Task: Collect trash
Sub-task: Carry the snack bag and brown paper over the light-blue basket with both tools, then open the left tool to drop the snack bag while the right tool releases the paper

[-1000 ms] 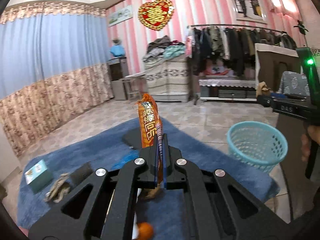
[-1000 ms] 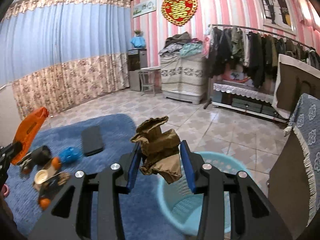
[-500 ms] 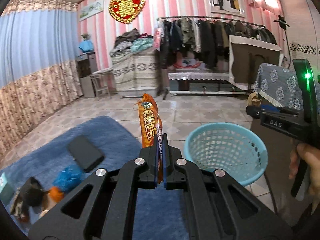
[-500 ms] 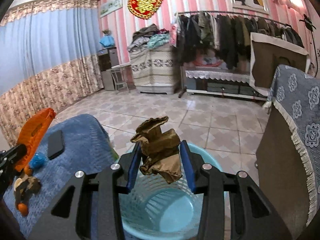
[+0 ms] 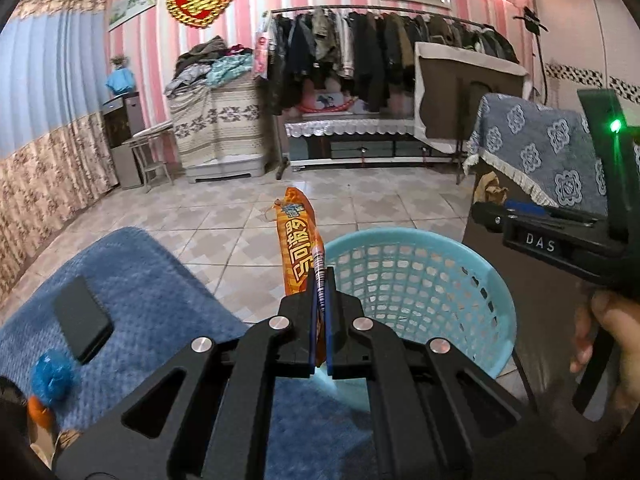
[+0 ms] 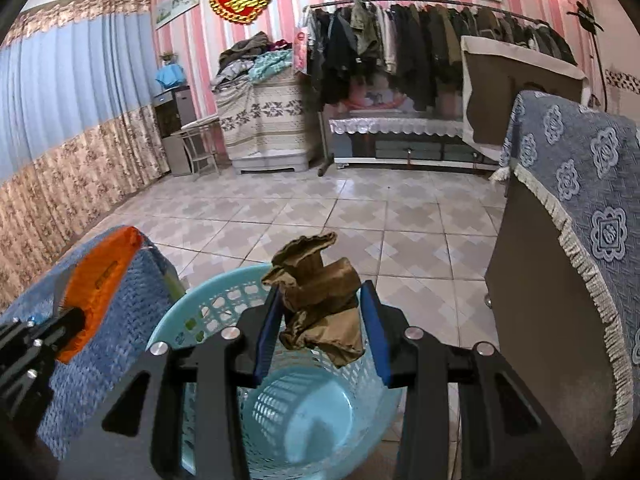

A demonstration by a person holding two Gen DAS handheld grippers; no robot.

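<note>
My left gripper [image 5: 319,280] is shut on an orange snack wrapper [image 5: 298,240] that stands up from its fingers, just left of the light blue mesh basket [image 5: 420,280]. My right gripper [image 6: 320,300] is shut on a crumpled brown paper [image 6: 320,296] and holds it right above the open basket [image 6: 208,304]. The basket's inside looks empty. In the right wrist view the left gripper [image 6: 68,324] and its wrapper [image 6: 100,280] show at the left edge. In the left wrist view the right gripper [image 5: 492,208] is at the right, over the basket's far side.
A blue rug [image 5: 160,280] bears a black phone [image 5: 82,316], a blue crumpled ball [image 5: 50,372] and orange scraps [image 5: 38,412]. A brown cabinet with a blue patterned cover [image 6: 560,240] stands right of the basket. A clothes rack [image 5: 380,60] lines the far wall.
Both grippers have moved right toward the basket, each still holding its trash. The right gripper now hangs over the basket's opening; the left one has come up beside its rim.
</note>
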